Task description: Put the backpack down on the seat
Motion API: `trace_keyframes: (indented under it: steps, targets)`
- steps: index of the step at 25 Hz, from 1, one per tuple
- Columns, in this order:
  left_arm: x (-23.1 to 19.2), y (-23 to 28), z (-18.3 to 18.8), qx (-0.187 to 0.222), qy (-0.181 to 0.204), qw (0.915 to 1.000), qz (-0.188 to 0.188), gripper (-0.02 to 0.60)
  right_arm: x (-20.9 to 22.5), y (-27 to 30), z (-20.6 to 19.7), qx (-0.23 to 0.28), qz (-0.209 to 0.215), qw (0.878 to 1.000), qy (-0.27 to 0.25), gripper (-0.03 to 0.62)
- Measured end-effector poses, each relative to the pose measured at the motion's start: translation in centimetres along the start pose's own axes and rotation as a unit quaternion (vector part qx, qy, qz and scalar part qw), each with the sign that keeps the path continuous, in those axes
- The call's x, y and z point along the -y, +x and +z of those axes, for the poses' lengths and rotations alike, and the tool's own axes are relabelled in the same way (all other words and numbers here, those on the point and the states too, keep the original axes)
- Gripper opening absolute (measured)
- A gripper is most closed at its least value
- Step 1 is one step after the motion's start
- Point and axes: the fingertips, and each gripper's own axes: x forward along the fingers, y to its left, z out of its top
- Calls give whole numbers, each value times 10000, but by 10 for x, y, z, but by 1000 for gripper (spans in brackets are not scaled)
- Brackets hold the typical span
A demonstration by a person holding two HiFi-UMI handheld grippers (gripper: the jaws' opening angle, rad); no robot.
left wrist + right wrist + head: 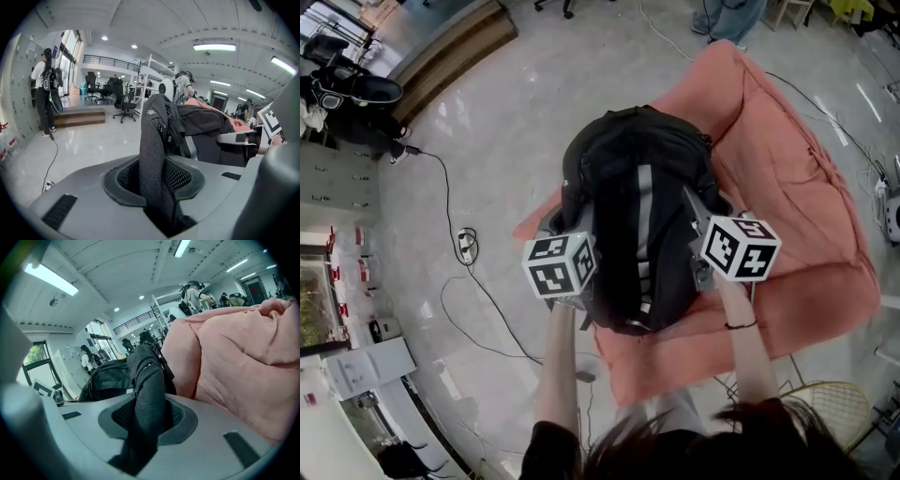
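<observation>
Left tongs (157,185) pinch one mesh strap (152,140), right tongs (146,423) the other strap (147,385). The backpack (633,206) hangs over the pink seat (811,234), at its near edge; lowering and release seemingly remain.

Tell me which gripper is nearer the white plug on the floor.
Left. The left gripper holds a strap on the backpack's side facing the plug; the right gripper is beyond the backpack.

My grey left gripper (157,183) and right gripper (147,418) each bear a black-and-white marker cube (560,265). I see a dark sleeve (551,448) and thin wristband (741,325).
</observation>
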Motion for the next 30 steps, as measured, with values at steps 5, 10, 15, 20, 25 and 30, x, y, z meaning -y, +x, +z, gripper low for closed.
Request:
trace_keyframes:
  steps: [5, 10, 15, 20, 25, 30]
  targets:
    - [-5, 9, -2, 18, 57, 9998, 190, 121, 6, 8, -1, 5, -79, 10000, -56, 98]
    - [-16, 26, 3, -12, 41, 9993, 369, 141, 13, 25, 4, 35, -131, 9999, -100, 130]
    - [-28, 30, 3, -60, 11, 9988, 479, 162, 8, 34, 5, 55, -194, 9997, -125, 167]
    - [-27, 30, 5, -66, -46, 9983, 574, 206, 5, 34, 8, 76, -201, 9996, -172, 198]
    - [-26, 29, 3, -83, -84, 9982, 587, 286, 3, 32, 10, 189, -296, 9994, -52, 228]
    - [-33, 20, 0, -58, -163, 9967, 793, 319, 6, 26, 15, 317, -293, 9990, 117, 236]
